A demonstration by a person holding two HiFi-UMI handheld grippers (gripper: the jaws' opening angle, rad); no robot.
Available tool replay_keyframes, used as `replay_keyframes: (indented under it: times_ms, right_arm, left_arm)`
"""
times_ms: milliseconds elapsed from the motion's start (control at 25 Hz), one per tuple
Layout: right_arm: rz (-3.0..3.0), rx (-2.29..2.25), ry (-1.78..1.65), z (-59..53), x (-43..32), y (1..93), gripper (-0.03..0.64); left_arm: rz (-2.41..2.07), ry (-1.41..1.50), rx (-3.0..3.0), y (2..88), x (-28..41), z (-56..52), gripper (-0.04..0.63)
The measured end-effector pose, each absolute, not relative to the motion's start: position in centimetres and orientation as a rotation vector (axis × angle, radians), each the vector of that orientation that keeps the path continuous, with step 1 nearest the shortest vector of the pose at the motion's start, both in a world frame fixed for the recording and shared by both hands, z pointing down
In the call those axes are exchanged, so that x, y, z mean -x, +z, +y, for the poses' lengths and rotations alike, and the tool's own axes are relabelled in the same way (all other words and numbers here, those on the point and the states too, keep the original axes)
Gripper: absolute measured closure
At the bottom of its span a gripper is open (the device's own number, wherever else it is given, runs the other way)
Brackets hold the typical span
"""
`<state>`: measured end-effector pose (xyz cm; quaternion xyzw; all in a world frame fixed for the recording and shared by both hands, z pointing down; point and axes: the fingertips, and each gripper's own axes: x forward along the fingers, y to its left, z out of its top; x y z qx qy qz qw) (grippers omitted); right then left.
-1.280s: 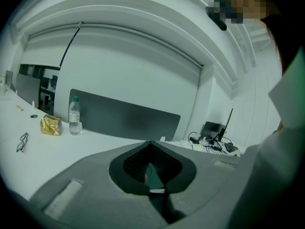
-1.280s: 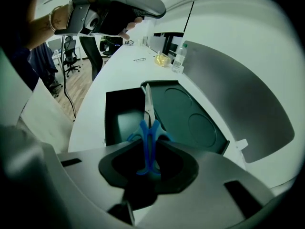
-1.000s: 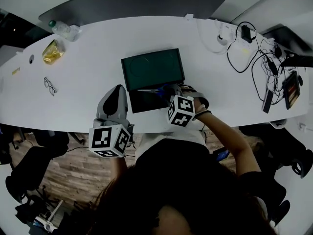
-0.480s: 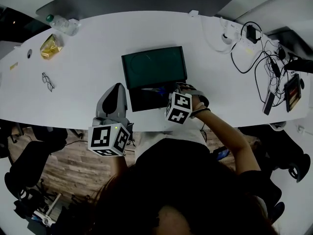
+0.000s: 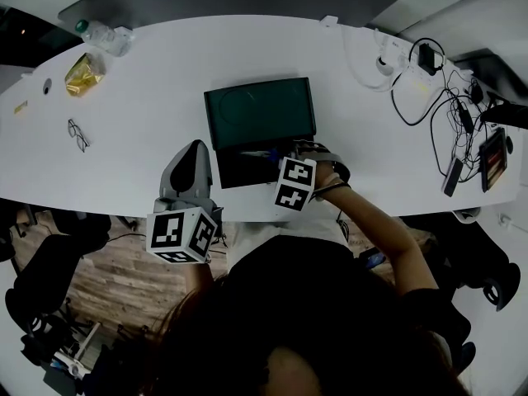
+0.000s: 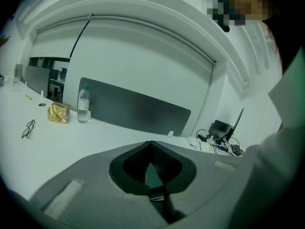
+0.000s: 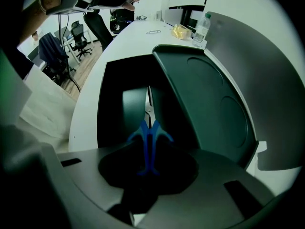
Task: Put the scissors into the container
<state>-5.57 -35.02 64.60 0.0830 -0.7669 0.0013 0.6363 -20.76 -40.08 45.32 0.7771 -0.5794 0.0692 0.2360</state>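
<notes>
A dark green container (image 5: 235,170) lies open on the white table (image 5: 140,122), its lid (image 5: 260,112) folded back behind it. Blue-handled scissors (image 5: 256,153) hang over the container's base, blades pointing left in the head view. My right gripper (image 5: 286,152) is shut on their handles and points steeply down. In the right gripper view the scissors (image 7: 148,144) sit between the jaws of the right gripper (image 7: 148,154), blades reaching into the dark base (image 7: 114,109) beside the lid (image 7: 205,99). My left gripper (image 5: 195,148) rests left of the container, shut and empty; its fingertips (image 6: 151,144) meet.
A water bottle (image 5: 99,36), a gold packet (image 5: 82,74) and glasses (image 5: 78,135) lie at the table's far left. Cables, chargers and devices (image 5: 450,114) crowd the right end. A grey divider panel (image 5: 231,2) stands behind the table. Office chairs (image 5: 49,279) stand below its front edge.
The right gripper has sunk a little and shifted left with the scissors, closer over the container's base. The left gripper has stayed where it was.
</notes>
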Motion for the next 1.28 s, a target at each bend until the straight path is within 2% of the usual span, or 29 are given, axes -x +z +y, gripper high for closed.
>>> replay_keyframes:
  times_ms: [640,1280]
  right_arm:
    - [-1.741,-0.181,-0.003,-34.8,5.5,64.7,0.503]
    - [-1.843,-0.359,0.076,-35.0,5.7,61.7,0.522]
  left_arm:
    - [-1.555,0.205,-2.144,45.7,20.1,-40.2,0.584]
    - [-1.534,0.214,-2.212,44.2,20.0,-39.1,0.584]
